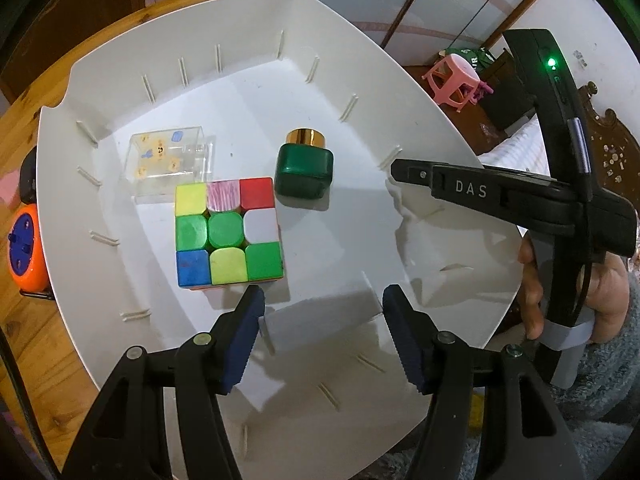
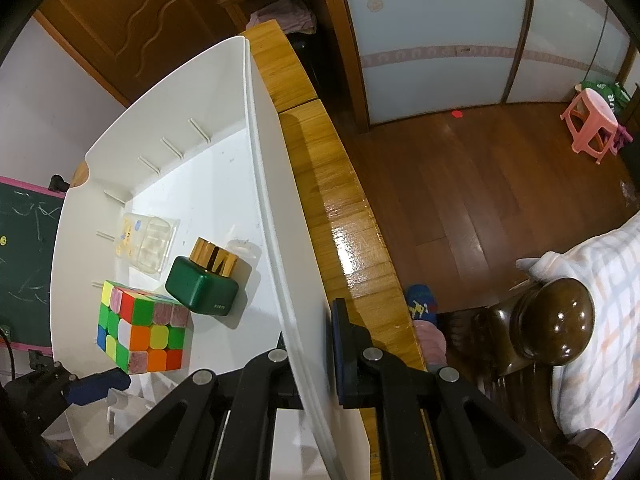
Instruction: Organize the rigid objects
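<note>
My left tongs (image 1: 323, 334) gape wide, empty; the cube (image 1: 229, 233) sits just ahead, slightly left. My right tongs (image 2: 308, 354) pinch the bin wall (image 2: 276, 216).

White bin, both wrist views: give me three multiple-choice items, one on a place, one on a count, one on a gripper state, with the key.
1. Where is the green bottle with the gold cap?
A. On the wooden table outside the bin
B. Inside the white bin, beside the puzzle cube
C. In the left gripper

2. How many objects lie in the bin?
A. One
B. Three
C. Five

3. What is the right gripper doing?
A. Closed on the bin's side wall
B. Holding the cube
C. Open above the floor

Key: 1 B, it stands on the bin floor next to the cube. 2 B, cube, bottle and clear plastic box. 3 A, its fingers straddle the wall.
</note>
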The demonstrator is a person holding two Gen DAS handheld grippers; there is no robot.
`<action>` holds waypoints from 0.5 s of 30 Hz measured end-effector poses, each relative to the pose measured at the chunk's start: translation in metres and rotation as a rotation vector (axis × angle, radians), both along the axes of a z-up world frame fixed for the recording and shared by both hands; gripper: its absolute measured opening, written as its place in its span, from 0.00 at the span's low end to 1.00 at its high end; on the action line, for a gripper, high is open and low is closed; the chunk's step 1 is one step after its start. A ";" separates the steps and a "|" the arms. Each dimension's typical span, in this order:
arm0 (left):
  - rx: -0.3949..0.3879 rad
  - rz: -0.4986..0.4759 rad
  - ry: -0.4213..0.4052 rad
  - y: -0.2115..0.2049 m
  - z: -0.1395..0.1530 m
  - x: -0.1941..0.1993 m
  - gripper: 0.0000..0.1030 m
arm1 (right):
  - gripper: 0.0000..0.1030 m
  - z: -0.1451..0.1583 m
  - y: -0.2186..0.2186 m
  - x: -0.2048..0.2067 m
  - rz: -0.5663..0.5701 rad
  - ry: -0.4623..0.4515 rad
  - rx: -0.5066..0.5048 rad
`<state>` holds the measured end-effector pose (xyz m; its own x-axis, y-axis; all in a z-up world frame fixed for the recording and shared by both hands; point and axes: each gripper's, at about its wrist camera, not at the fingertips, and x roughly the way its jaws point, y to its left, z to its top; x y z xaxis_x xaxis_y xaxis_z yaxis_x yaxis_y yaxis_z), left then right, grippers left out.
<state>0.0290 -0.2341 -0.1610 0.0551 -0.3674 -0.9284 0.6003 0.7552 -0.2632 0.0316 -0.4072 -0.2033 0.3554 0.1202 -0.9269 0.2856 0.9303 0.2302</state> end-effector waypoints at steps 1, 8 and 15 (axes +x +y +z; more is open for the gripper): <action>0.000 0.001 0.000 0.000 0.000 0.000 0.65 | 0.08 0.000 0.000 -0.001 0.000 0.000 0.000; 0.012 0.032 0.035 0.003 -0.008 0.007 0.65 | 0.08 0.000 0.001 -0.001 0.003 0.000 -0.006; 0.019 0.048 0.028 0.008 -0.008 0.008 0.81 | 0.08 0.001 0.000 -0.001 0.003 0.002 -0.008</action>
